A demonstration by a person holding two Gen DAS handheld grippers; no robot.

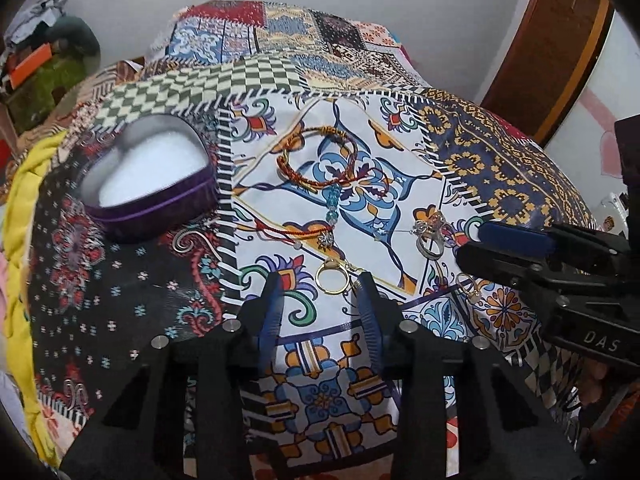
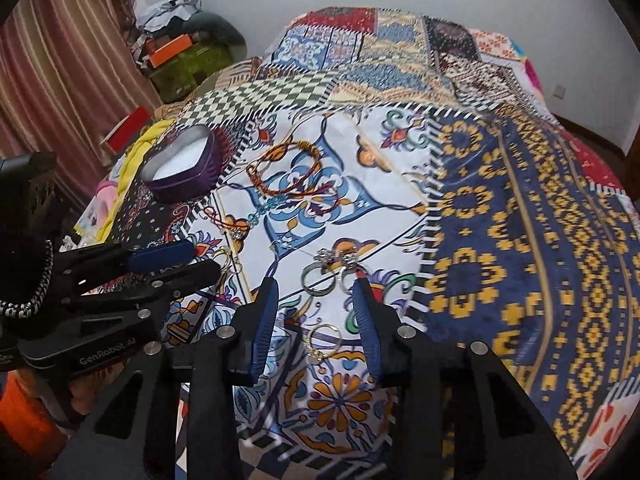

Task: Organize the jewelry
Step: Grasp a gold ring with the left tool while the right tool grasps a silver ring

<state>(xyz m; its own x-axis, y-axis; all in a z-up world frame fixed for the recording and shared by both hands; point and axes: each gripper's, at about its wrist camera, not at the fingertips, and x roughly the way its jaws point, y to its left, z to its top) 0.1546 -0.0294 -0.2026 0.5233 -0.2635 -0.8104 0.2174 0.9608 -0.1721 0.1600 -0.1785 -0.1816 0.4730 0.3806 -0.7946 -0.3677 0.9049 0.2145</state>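
Jewelry lies on a patterned patchwork bedspread [image 1: 500, 168]. In the left wrist view my left gripper [image 1: 320, 280] is open just above the cloth, and a gold ring [image 1: 332, 278] lies between its fingertips, untouched as far as I can see. My right gripper [image 2: 316, 284] is open too, its tips on either side of a cluster of silver rings [image 2: 320, 276]. A thin gold ring [image 2: 324, 340] lies further back between its fingers. Red and gold cord bracelets [image 1: 320, 156] and a blue bead pendant [image 1: 334, 200] lie beyond. A purple heart-shaped tin [image 1: 120, 216] with white lining stands open at the left.
A silver swirl piece [image 1: 188, 240] lies beside the tin. Yellow fabric [image 1: 24, 184] bunches at the bed's left edge, with boxes and clutter [image 2: 180, 56] behind it. A striped curtain [image 2: 60, 60] hangs at the left, a wooden door frame [image 1: 560, 48] at the right.
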